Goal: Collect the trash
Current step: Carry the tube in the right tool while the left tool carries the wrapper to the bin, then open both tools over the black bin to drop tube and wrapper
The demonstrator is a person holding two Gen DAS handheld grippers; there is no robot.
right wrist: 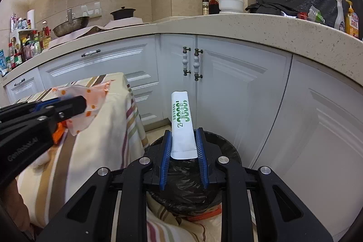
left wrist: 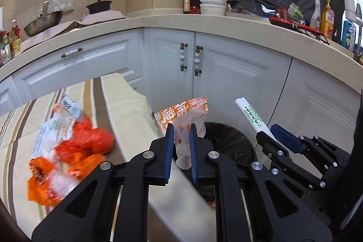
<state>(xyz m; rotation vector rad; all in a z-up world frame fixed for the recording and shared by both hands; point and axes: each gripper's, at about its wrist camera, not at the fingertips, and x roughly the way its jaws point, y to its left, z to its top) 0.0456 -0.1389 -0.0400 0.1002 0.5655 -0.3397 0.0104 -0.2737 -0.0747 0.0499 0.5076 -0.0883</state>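
I see the striped desk (left wrist: 127, 106) on the left with orange and white wrappers (left wrist: 68, 151) lying on it, and the black-lined bin (right wrist: 217, 151) just beside its edge. My left tool (left wrist: 181, 142) grips an orange-printed bag (left wrist: 183, 115) at the bin's rim, and my right tool (right wrist: 183, 149) clamps a white packet with green print (right wrist: 181, 124) above the bin

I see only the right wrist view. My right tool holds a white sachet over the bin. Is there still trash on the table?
Observer: Yes. A heap of orange and white wrappers lies on the striped cloth.
Operator: What does the left tool hold exactly?
Observer: The left tool is shut on a bag with big orange characters printed on it.
Operator: Where is the bin from there?
Observer: The bin lies just ahead of that tool, slightly to its right.
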